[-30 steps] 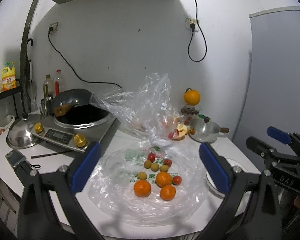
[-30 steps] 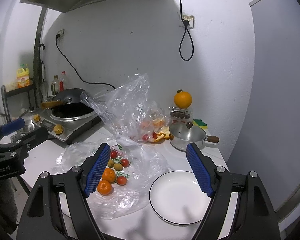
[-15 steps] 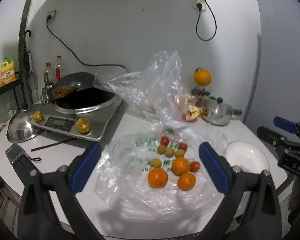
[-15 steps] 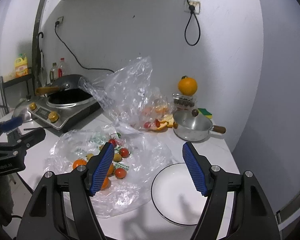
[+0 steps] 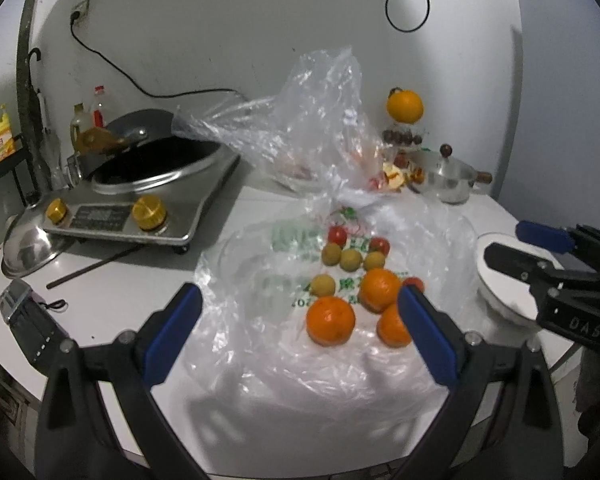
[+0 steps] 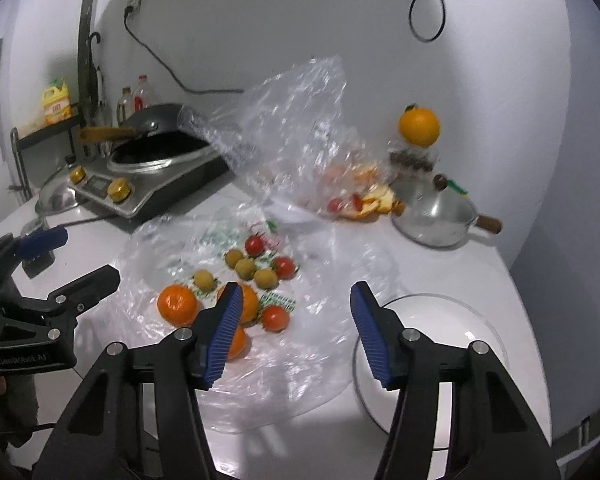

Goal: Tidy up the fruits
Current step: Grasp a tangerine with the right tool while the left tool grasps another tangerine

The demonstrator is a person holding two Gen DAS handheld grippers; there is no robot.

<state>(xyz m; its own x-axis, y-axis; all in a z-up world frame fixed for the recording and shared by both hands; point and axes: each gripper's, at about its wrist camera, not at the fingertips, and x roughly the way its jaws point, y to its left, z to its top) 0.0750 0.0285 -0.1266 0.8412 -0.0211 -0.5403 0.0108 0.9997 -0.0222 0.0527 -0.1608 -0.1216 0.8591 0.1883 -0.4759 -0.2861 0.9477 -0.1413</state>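
Both claws had dropped nearer the fruit; right claw (image 6: 296, 330) jaws had just been narrowing, still apart, gripping nothing; left claw (image 5: 300, 336) wide apart. Oranges (image 6: 178, 305) lay on the plastic bag (image 6: 308, 344) on the desk (image 6: 452, 268), just left of the right claw.

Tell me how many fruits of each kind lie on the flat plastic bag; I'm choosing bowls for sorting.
Oranges: 3
Small red tomatoes: 3
Small yellow-green round fruits: 4
Total: 10
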